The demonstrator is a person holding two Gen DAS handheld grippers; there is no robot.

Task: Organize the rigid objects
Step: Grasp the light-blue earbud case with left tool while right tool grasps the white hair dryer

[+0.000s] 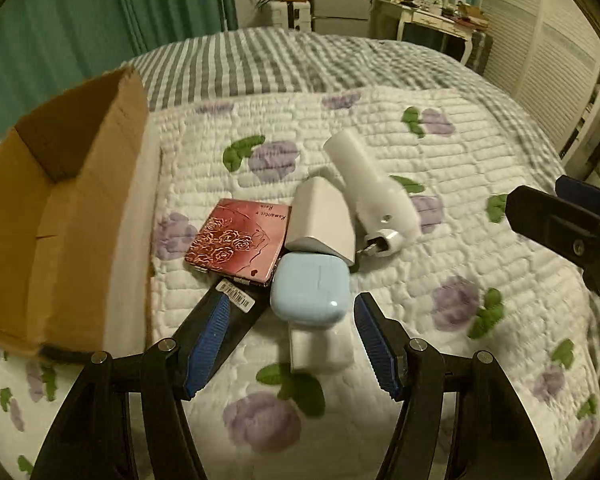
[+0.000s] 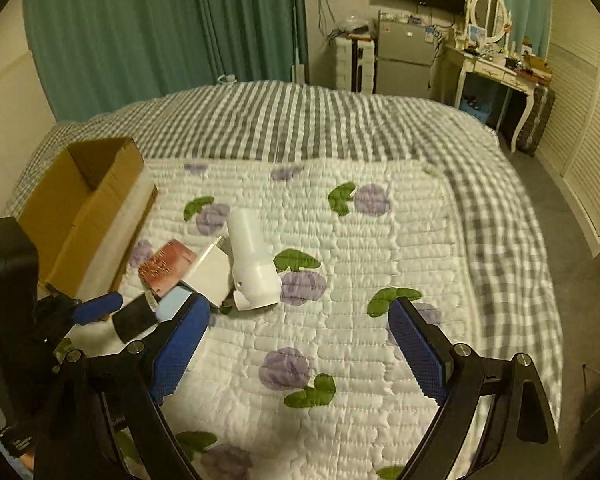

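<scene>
One cardboard box (image 1: 60,216) sits at the quilt's (image 1: 480,208) left edge. Beside it lies a cluster of six loose things: one red tin (image 1: 238,240), one blue case (image 1: 310,292), one black slab (image 1: 224,320) with a barcode label, one white cylinder (image 1: 370,188), and two white blocks, one (image 1: 322,220) behind the case and one (image 1: 320,350) in front of it. The nearer block may be a charger; the blur leaves that unsure. Two grippers show, the left (image 1: 292,344) and the right (image 2: 296,348).
</scene>
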